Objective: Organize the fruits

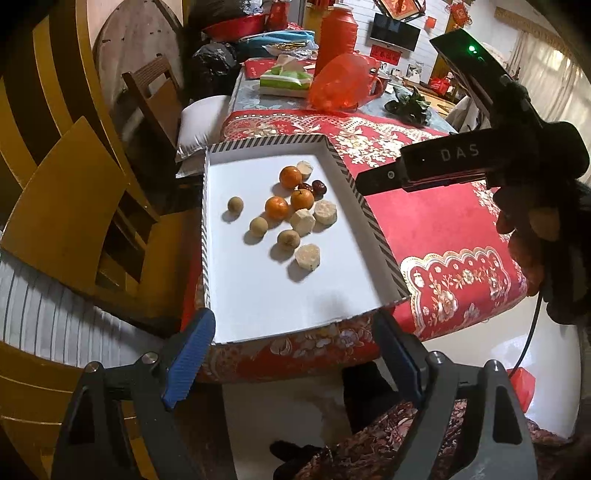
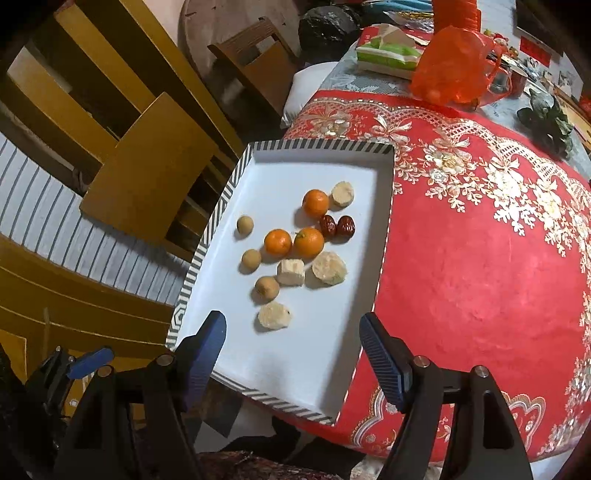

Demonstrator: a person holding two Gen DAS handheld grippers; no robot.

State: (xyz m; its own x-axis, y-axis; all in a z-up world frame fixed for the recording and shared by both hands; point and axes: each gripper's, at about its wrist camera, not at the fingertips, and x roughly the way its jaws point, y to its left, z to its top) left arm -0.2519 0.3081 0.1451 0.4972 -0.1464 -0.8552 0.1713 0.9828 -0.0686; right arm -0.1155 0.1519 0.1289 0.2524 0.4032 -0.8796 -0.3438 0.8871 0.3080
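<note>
Tray: a shallow white box lid (image 1: 258, 295) with a black-and-white striped rim sits at the near edge of the red embroidered tablecloth (image 1: 443, 229), and all the fruit lies inside it
Oranges: three small ones (image 2: 277, 242) clustered in the middle of the tray, two side by side, the third a little further back
Red dates: two dark glossy ones (image 2: 337, 226) touching each other, tucked between the back orange and the right-hand one of the near pair
Longans: three tan round ones (image 2: 245, 225) strung down the left side of the group, apart from each other
Pale peeled chunks: four of them (image 2: 328, 268), one at the far end beside the back orange, two in the middle, one nearest the camera
Left gripper: hovering (image 1: 295, 354) over the near rim of the tray, blue pads spread wide, nothing between them
Right gripper: above (image 2: 291, 354) the near part of the tray, jaws apart and empty; seen from the left wrist camera, its black body hangs over the cloth to the right of the tray
Background: an orange plastic bag (image 1: 343, 83), a tall red flask (image 1: 338, 33) and wooden chairs (image 1: 74, 206) off to the left
</note>
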